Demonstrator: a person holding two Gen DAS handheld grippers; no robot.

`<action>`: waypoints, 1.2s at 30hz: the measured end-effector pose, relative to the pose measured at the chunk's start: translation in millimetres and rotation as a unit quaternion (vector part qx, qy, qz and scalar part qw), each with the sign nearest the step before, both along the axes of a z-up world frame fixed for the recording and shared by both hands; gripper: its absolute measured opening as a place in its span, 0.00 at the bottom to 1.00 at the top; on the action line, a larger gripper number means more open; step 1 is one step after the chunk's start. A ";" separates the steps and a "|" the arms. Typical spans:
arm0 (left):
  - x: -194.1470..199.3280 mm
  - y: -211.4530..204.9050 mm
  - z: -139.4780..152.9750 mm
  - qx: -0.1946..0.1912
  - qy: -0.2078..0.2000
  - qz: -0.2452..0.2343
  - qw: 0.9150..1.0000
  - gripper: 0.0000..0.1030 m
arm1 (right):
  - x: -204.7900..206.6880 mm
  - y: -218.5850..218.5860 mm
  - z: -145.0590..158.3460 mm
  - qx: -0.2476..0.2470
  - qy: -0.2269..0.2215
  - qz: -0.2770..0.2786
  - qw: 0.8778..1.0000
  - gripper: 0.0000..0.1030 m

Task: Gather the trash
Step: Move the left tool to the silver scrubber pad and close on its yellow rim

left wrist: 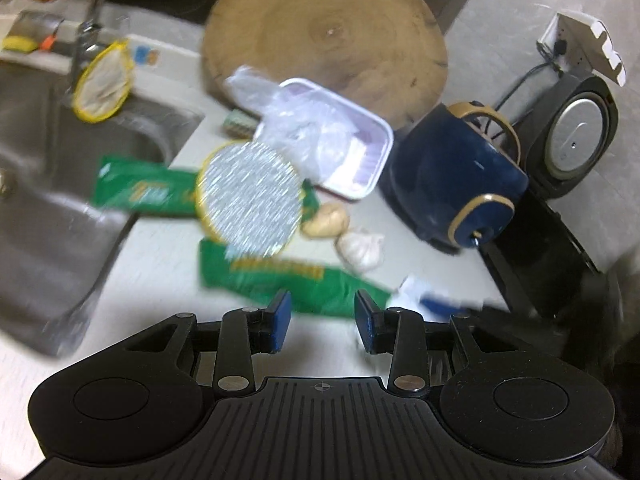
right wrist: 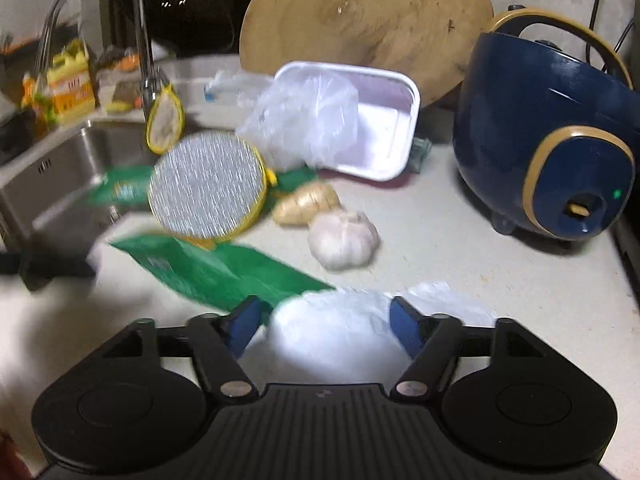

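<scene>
sink (left wrist: 60, 184): far left, let into the desk (left wrist: 160, 264); we skip it.
green wrapper (left wrist: 280, 280): flat on the desk, long axis running left to right, just ahead of the left tongs (left wrist: 322, 322).
left tongs: pads apart, nothing between them.
white crumpled bag (right wrist: 340, 332): on the desk right of the green wrapper, sitting between the pads of the right tongs (right wrist: 325, 326); soft, blurred.
right tongs: we can't tell whether the pads press the bag yet.
nearer hand: we judge right for the bag, left for the wrapper.
garlic (right wrist: 344, 240): beyond the bag, not trash.
</scene>
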State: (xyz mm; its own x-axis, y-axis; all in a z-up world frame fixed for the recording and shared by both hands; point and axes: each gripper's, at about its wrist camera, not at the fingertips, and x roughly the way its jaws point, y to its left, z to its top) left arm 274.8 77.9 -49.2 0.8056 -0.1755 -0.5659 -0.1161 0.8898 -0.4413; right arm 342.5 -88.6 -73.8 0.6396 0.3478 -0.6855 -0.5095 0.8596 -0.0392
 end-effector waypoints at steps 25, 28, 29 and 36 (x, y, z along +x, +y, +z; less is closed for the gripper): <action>46.2 -36.7 -34.0 -0.003 0.049 -0.069 0.996 0.36 | -27.9 -100.6 13.1 0.043 -0.025 -0.111 0.993 0.56; 40.7 -13.6 -18.7 0.010 0.022 -0.011 1.000 0.36 | -33.5 -99.9 13.9 0.040 -0.028 -0.107 0.993 0.56; 38.2 -5.7 -14.5 0.010 0.011 0.007 1.000 0.36 | -36.2 -99.8 14.3 0.038 -0.030 -0.106 0.993 0.56; 45.0 39.8 -3.2 0.015 -0.012 0.080 0.997 0.36 | -44.9 -101.5 15.1 0.051 -0.026 -0.098 0.994 0.57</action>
